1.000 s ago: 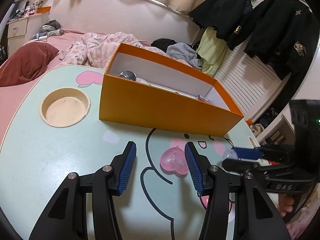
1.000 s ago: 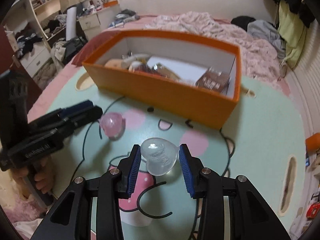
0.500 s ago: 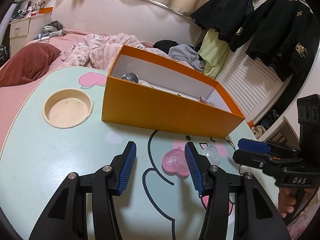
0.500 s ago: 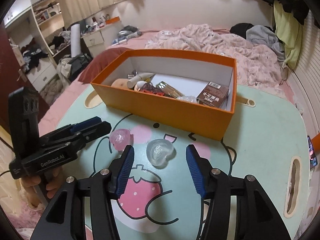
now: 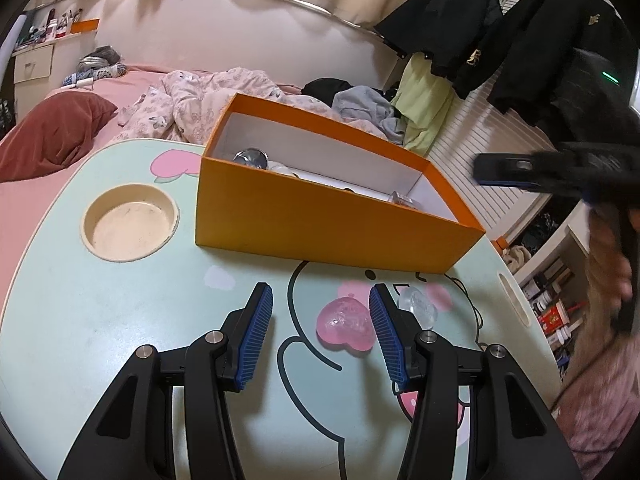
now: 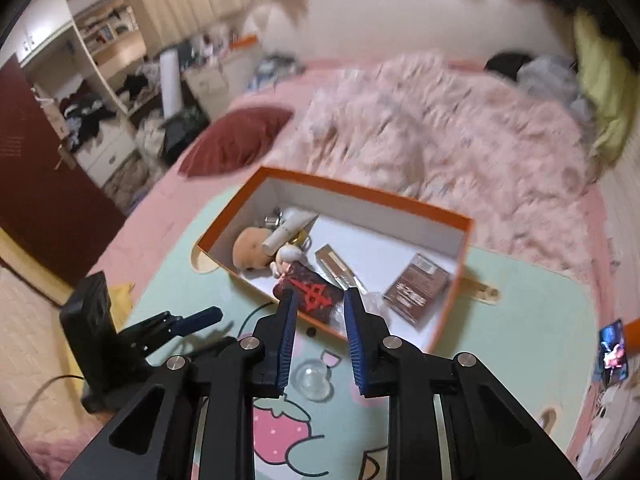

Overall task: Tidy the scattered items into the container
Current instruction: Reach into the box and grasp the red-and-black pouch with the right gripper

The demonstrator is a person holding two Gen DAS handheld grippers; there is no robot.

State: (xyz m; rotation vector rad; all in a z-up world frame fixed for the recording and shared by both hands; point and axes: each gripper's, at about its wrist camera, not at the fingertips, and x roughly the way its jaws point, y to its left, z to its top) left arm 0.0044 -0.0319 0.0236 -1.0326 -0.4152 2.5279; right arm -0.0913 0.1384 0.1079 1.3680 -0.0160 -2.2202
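A pink heart-shaped piece [image 5: 346, 326] lies on the mint table [image 5: 100, 320] between the fingers of my left gripper [image 5: 320, 290], close to the right pad; the jaws stand open and neither pad presses on it. A clear heart-shaped piece [image 5: 418, 306] rests on the table just to its right. In the right wrist view that clear heart [image 6: 312, 380] lies far below my right gripper [image 6: 321, 294], which hangs high in front of the orange box [image 6: 360, 192]; its jaws are closing with nothing between them. The box holds several small items.
A round cup recess [image 5: 130, 226] is sunk into the table left of the orange box [image 5: 320, 220]. The bed with a dark red pillow [image 5: 56, 136] and a crumpled blanket lies behind. A phone [image 6: 612, 350] sits at the table's right edge. Dark clothes hang at the right.
The right gripper let go of the clear heart, which now lies on the table, then rose and pulled back while its jaws widened and narrowed again. The left gripper stayed still.
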